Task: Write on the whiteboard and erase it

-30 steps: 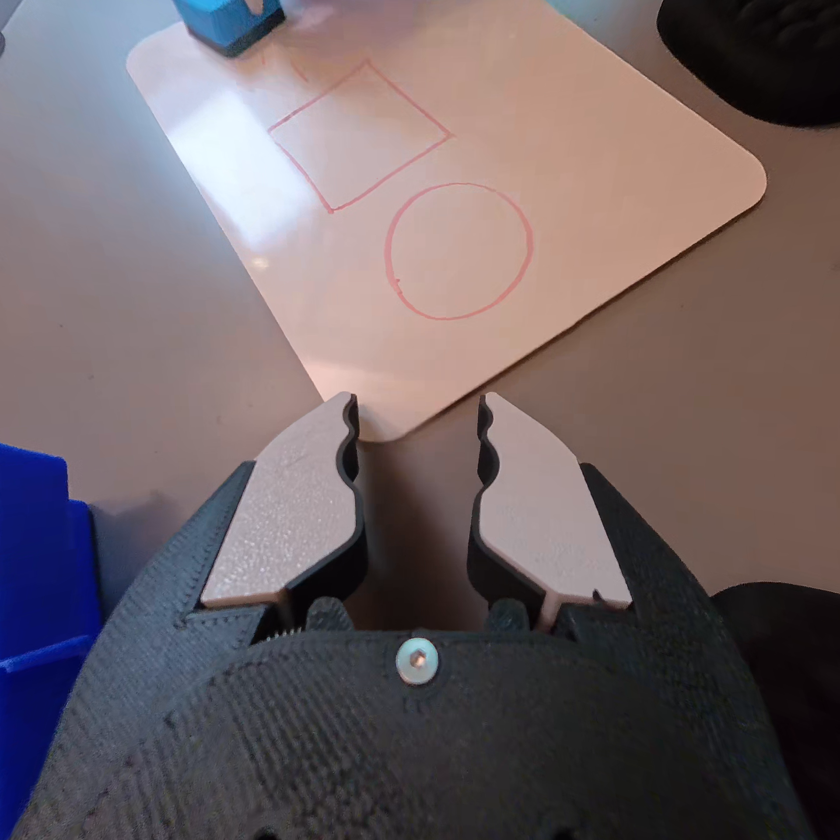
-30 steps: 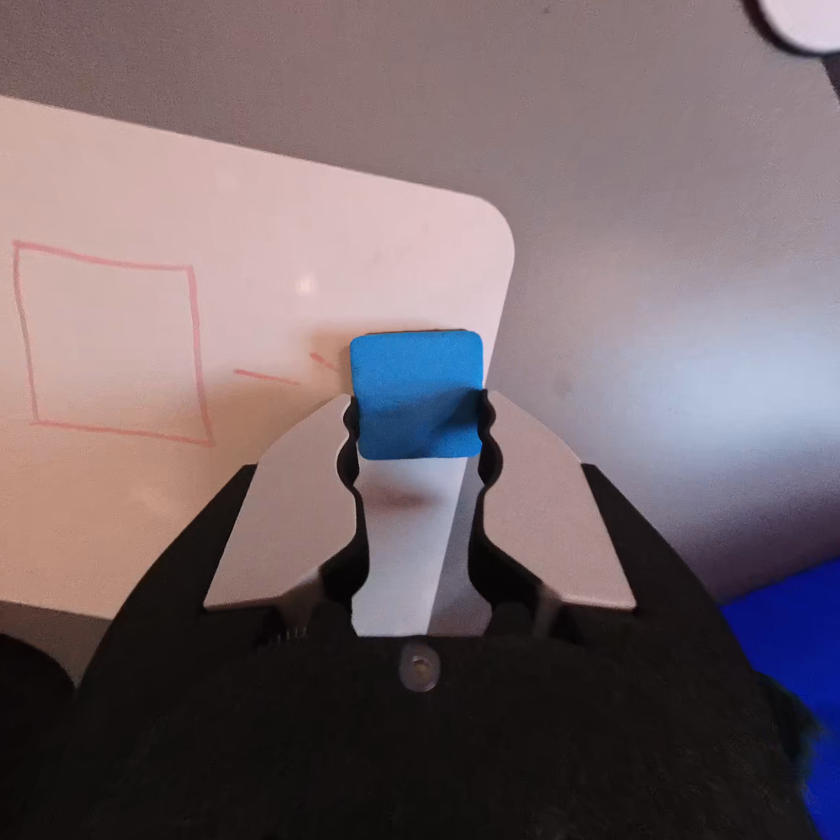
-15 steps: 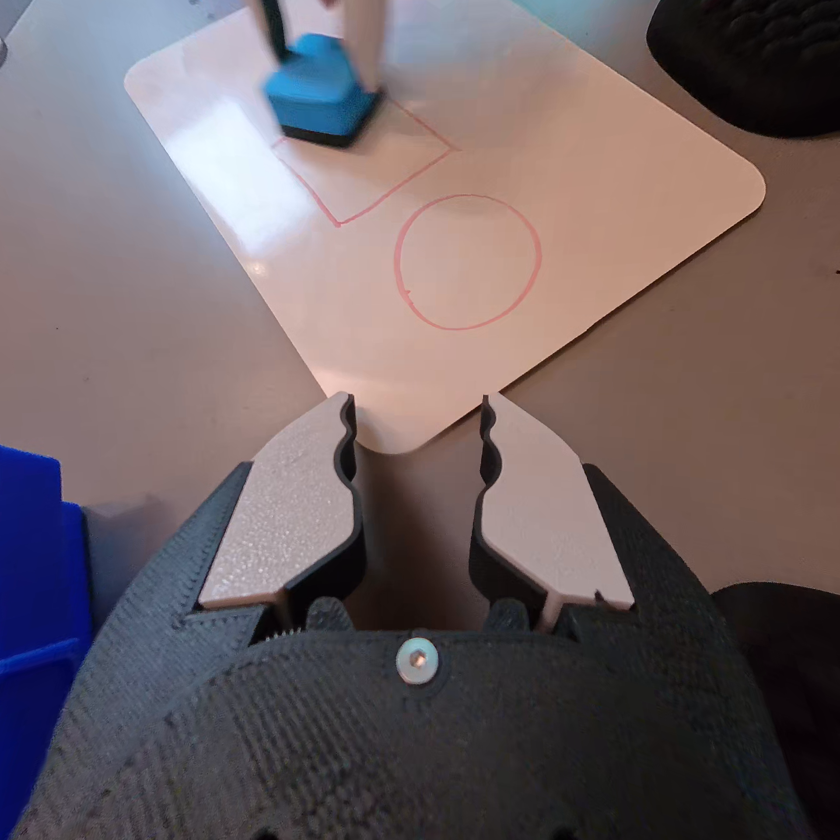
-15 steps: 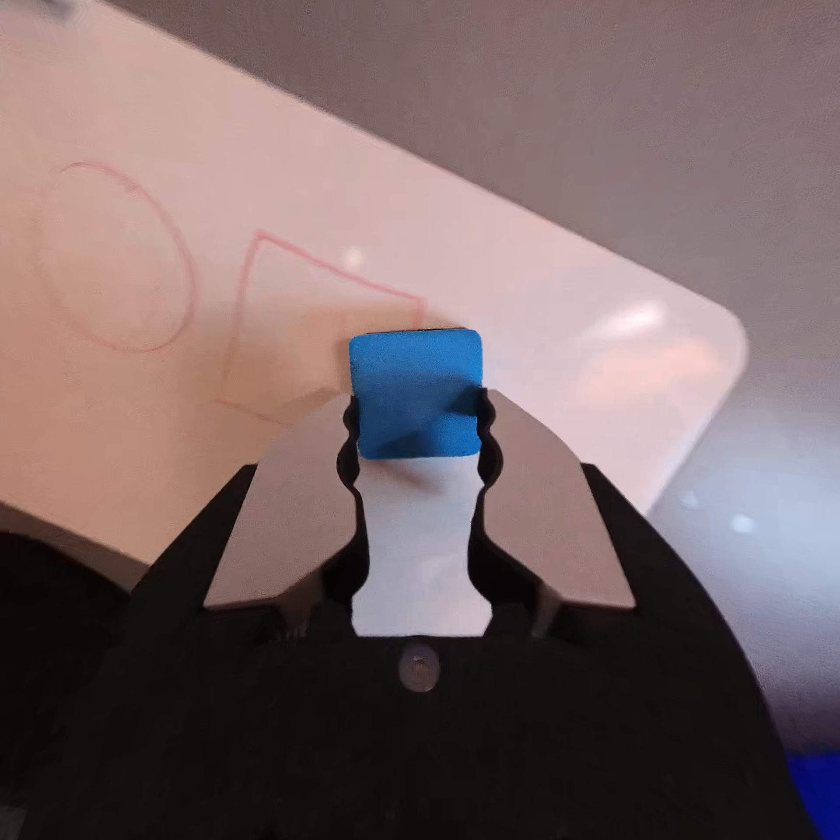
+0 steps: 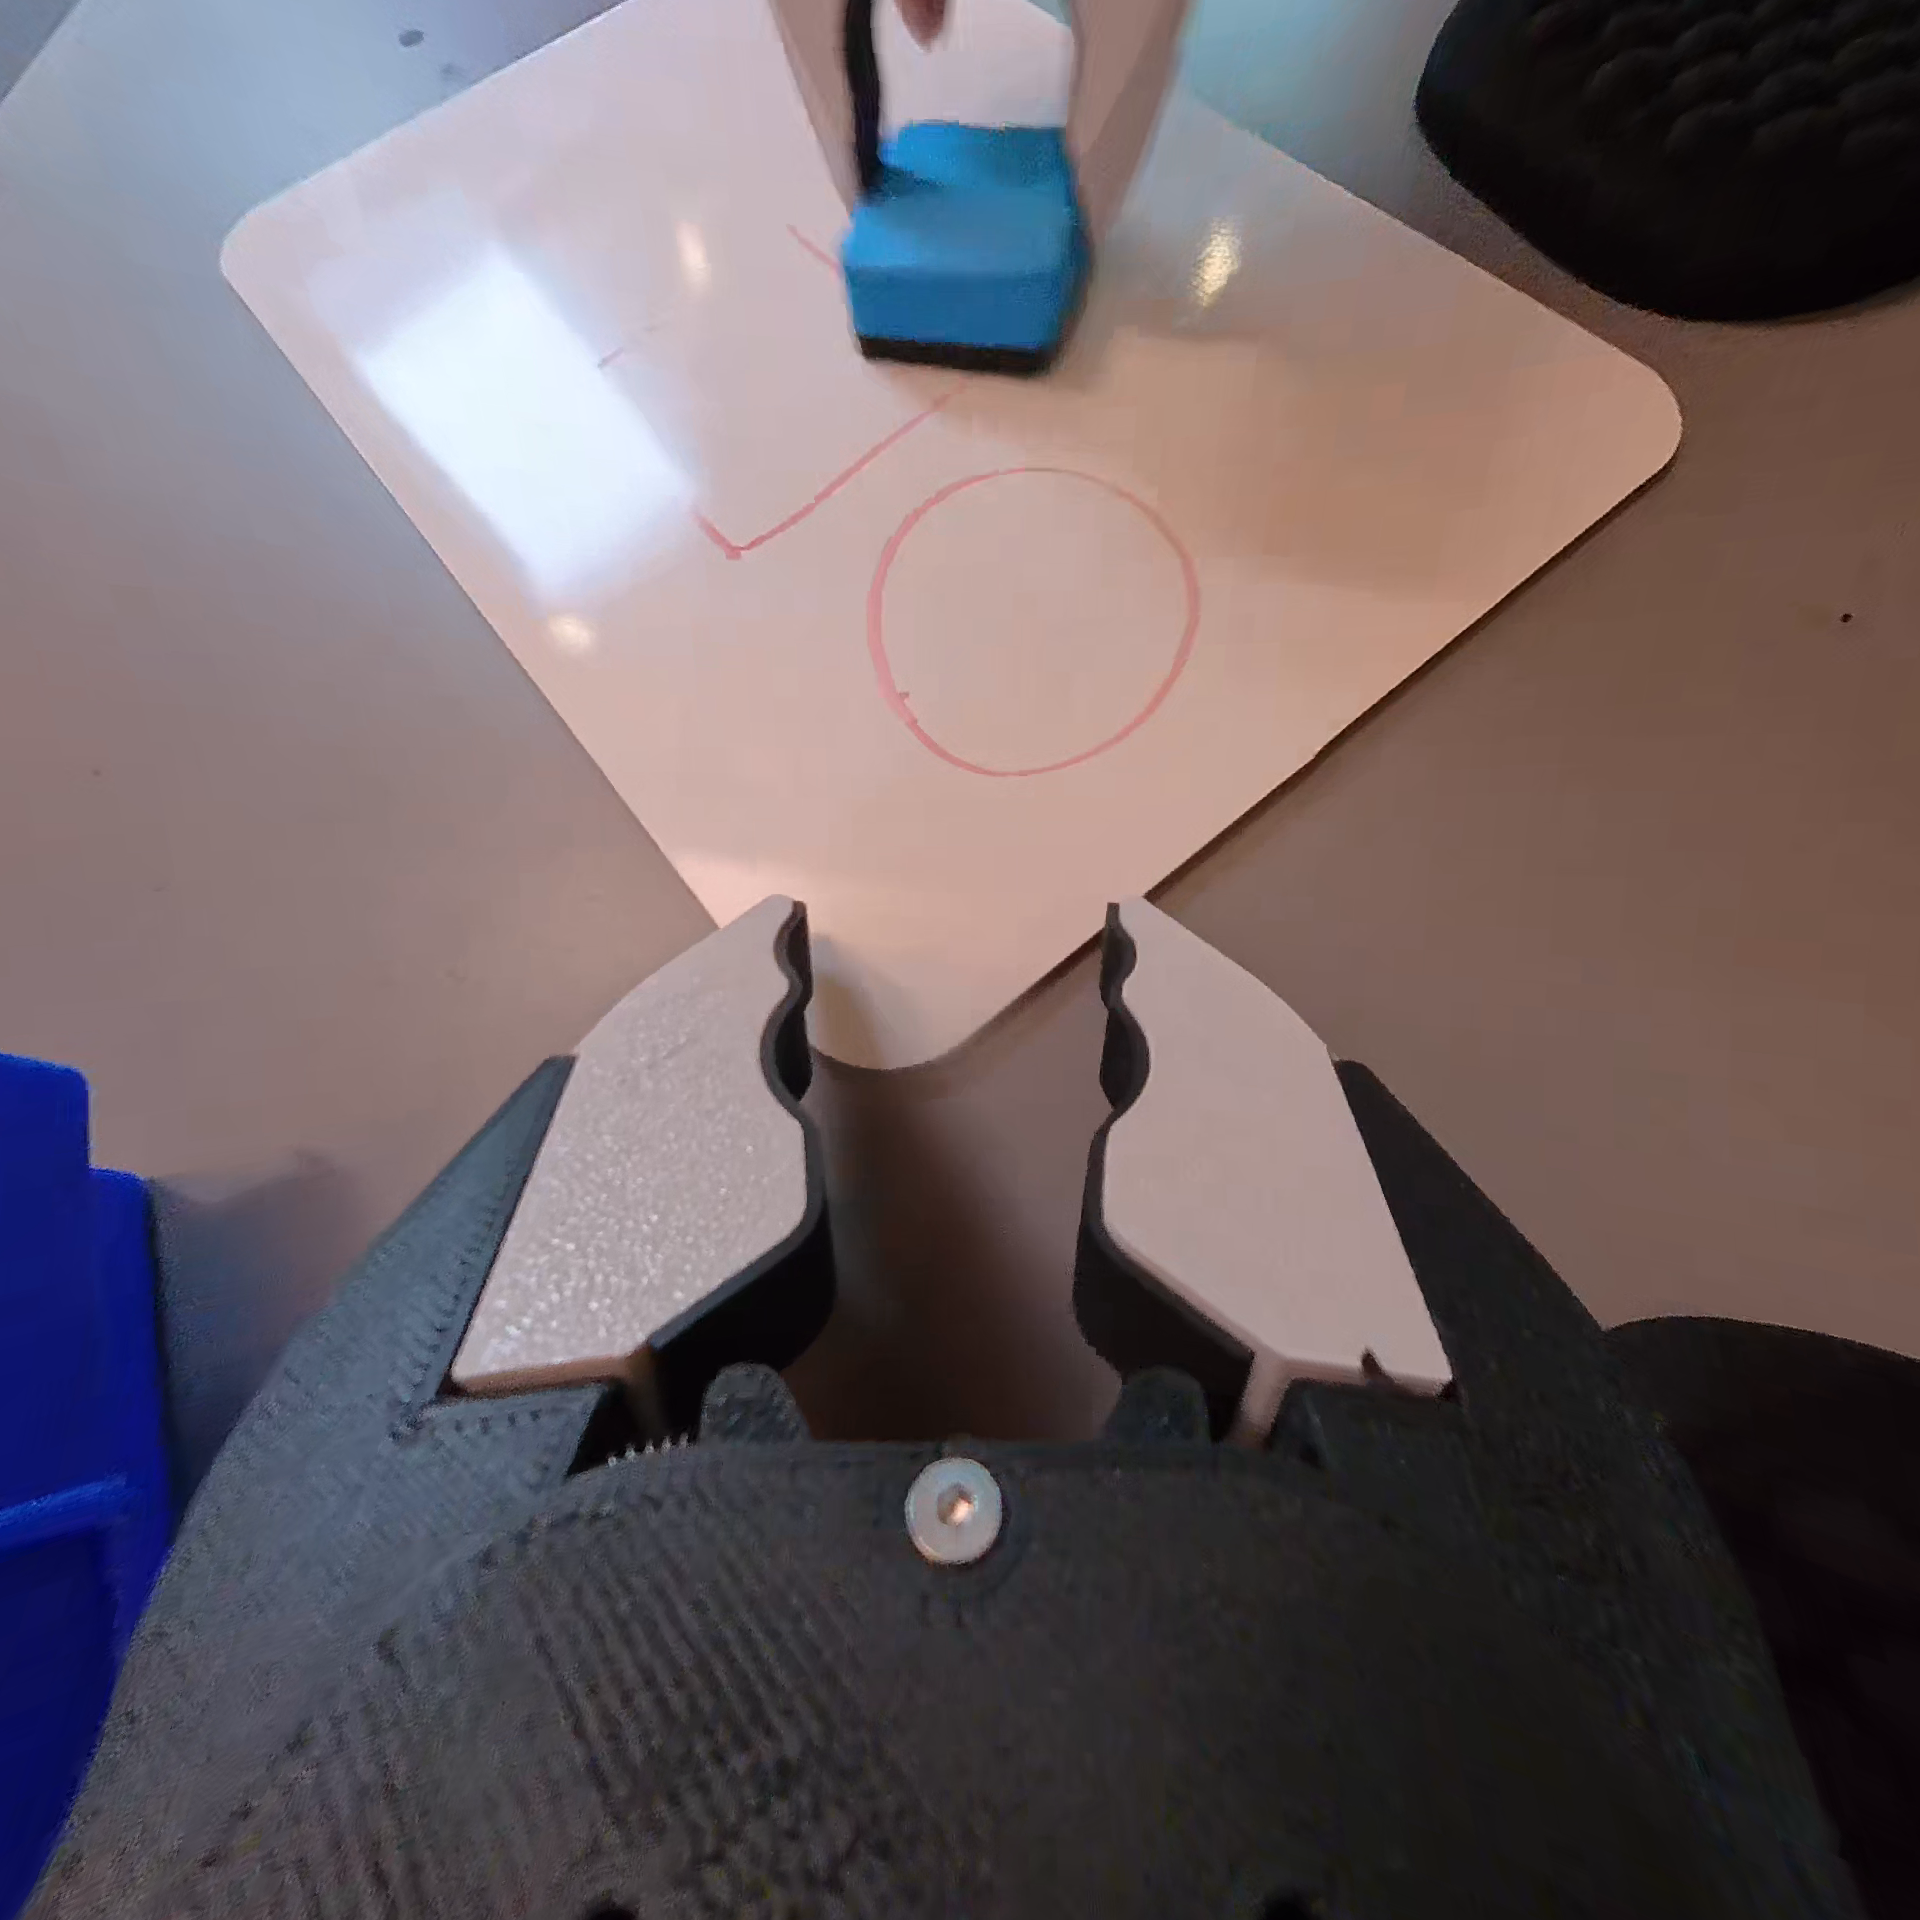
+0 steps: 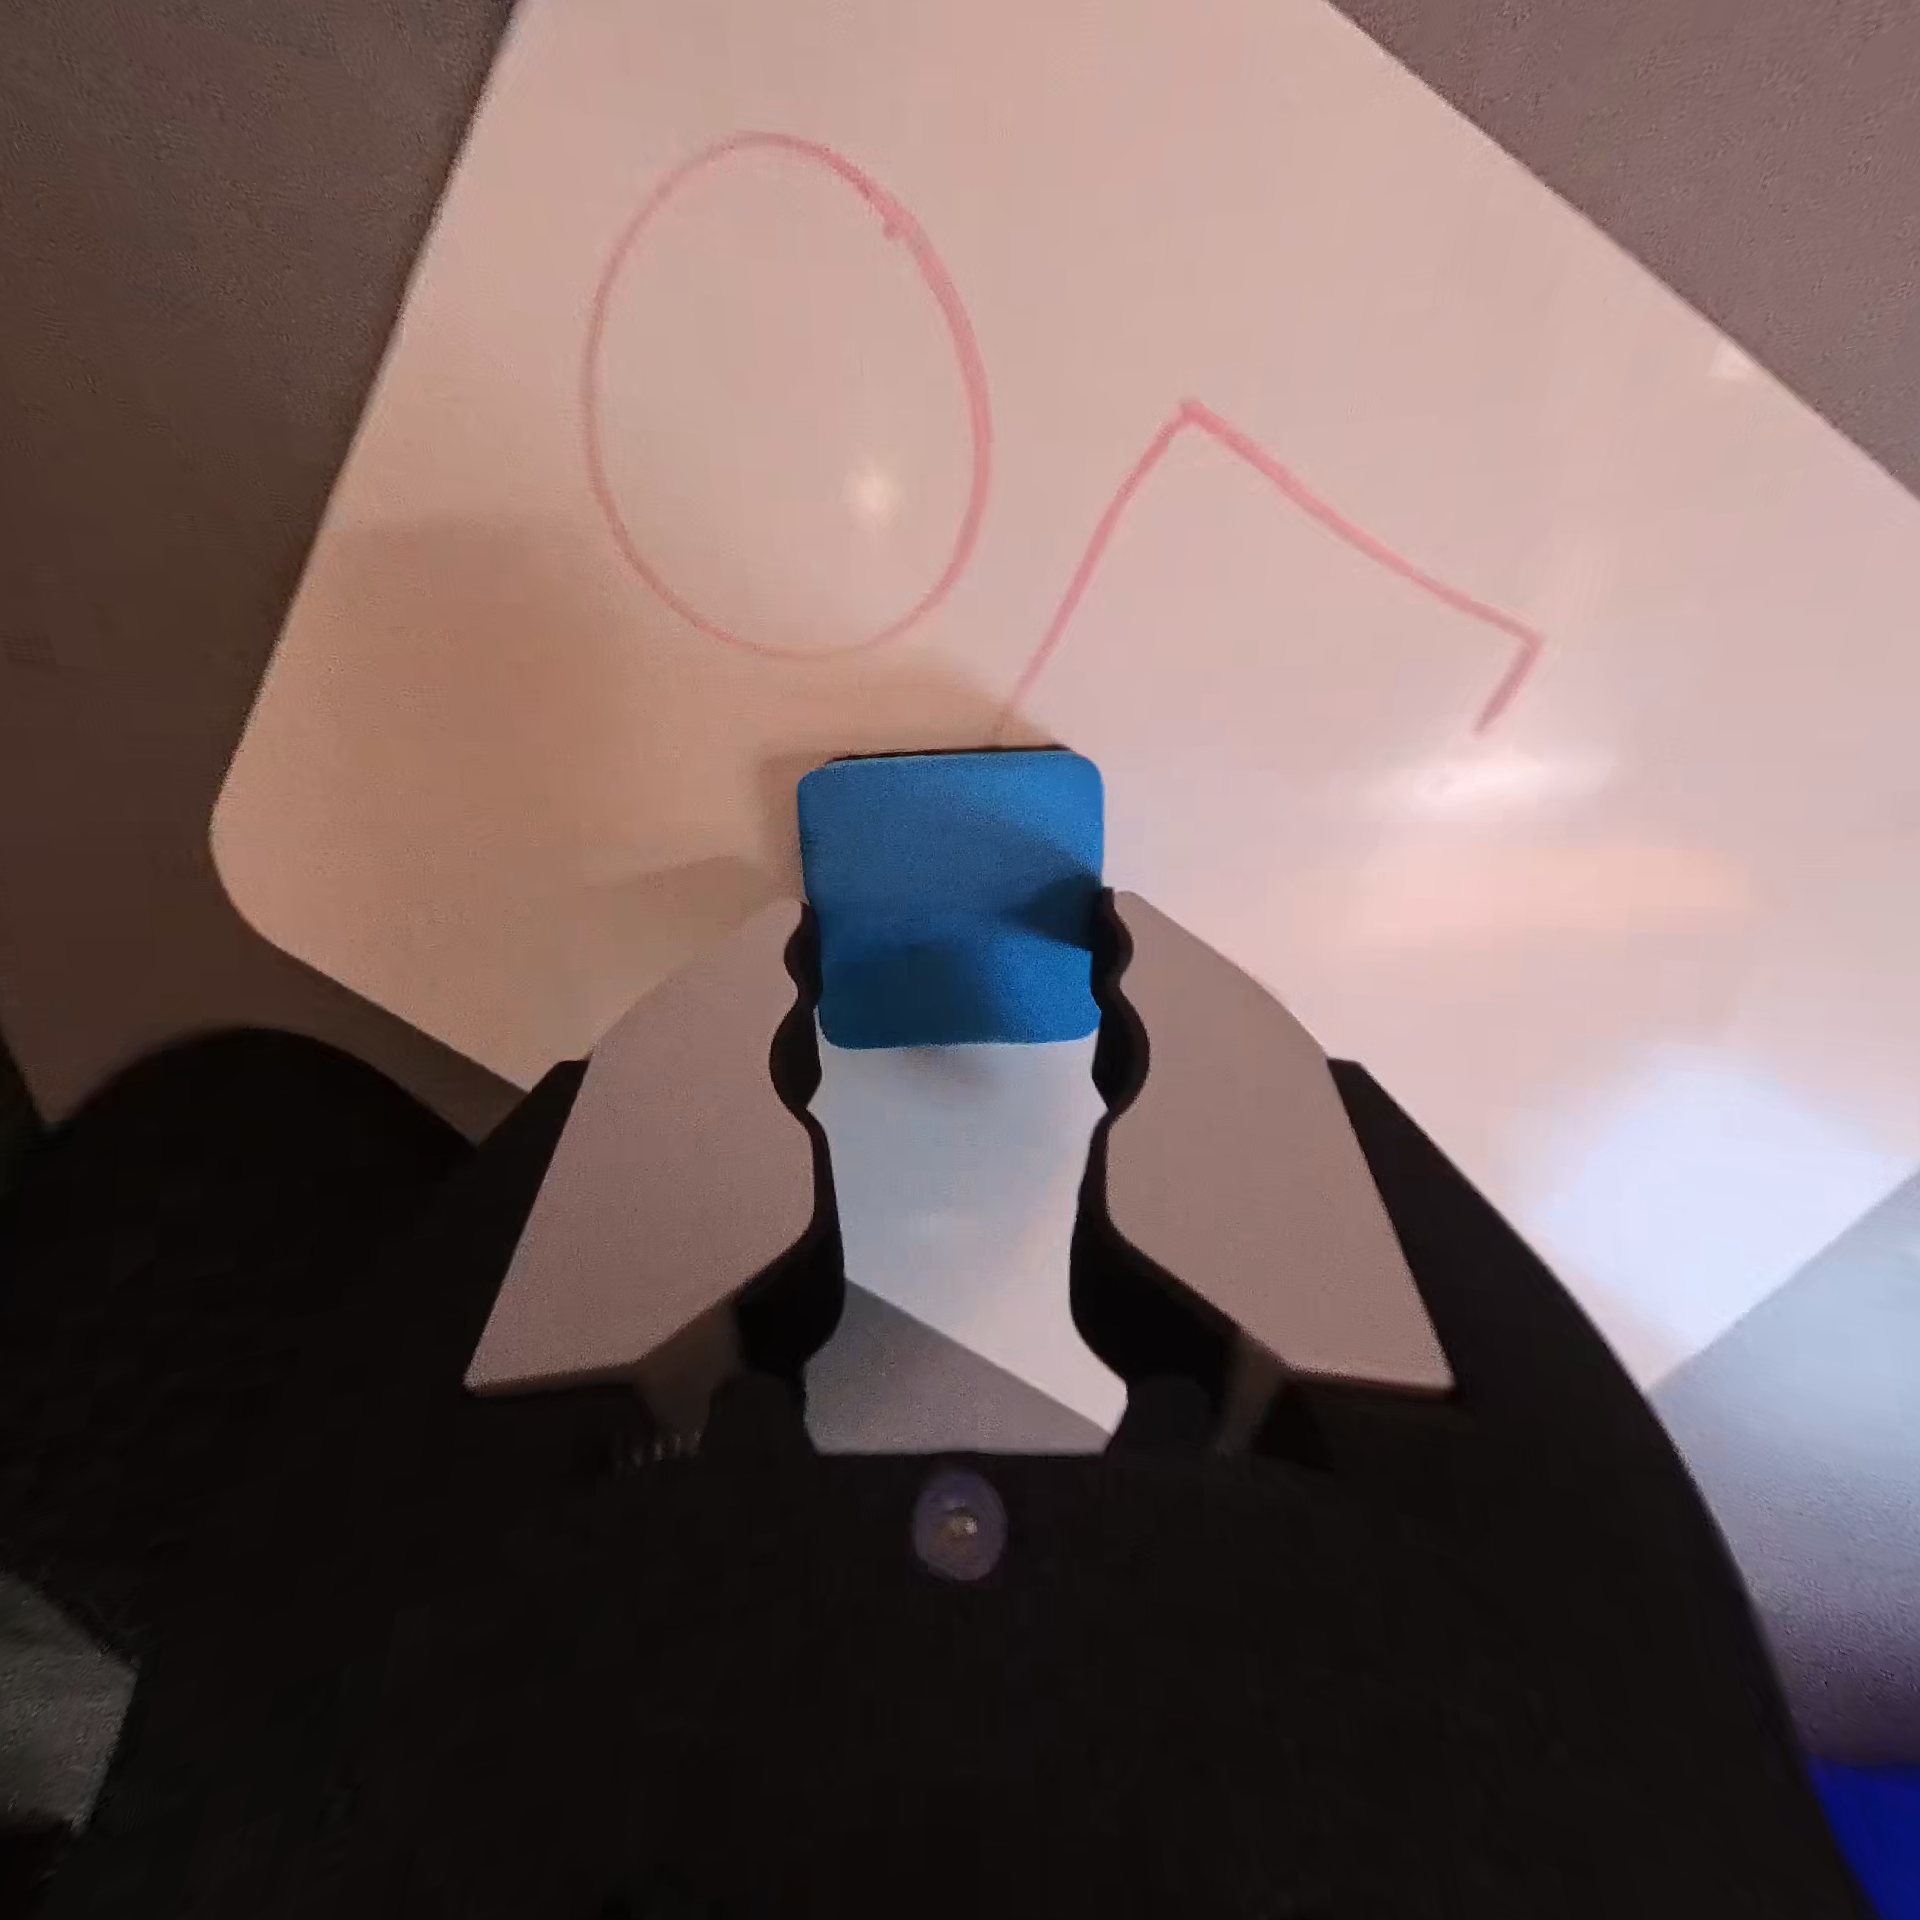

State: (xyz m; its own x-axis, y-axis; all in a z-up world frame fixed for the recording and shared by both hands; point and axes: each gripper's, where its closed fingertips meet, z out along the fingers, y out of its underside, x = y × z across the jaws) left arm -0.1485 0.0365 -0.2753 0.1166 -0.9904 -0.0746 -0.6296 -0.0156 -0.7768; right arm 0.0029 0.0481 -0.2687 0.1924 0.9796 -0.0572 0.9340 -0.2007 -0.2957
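Observation:
A white whiteboard (image 5: 1351,540) lies flat on the grey table, also seen in the right wrist view (image 6: 1195,260). It bears a red circle (image 5: 1034,621) and the remains of a red square (image 5: 831,488); both show in the right wrist view, the circle (image 6: 784,395) and the square's lines (image 6: 1340,530). My right gripper (image 6: 951,914) is shut on a blue eraser (image 6: 951,894) pressed on the board over the square; the eraser (image 5: 961,275) shows far off in the left wrist view. My left gripper (image 5: 954,930) is open and empty above the board's near corner.
A blue bin (image 5: 52,1351) stands at the left edge beside my left gripper. A black textured object (image 5: 1683,145) lies at the far right by the board. Another dark object (image 5: 1787,1475) sits at the near right. Grey table (image 5: 260,779) surrounds the board. The gap from one gripper's tips to the other's is roughly 15 cm.
My right gripper has swept the eraser from the board's far corner across the square, wiping away most of it. The left gripper has stayed open near the board's corner.

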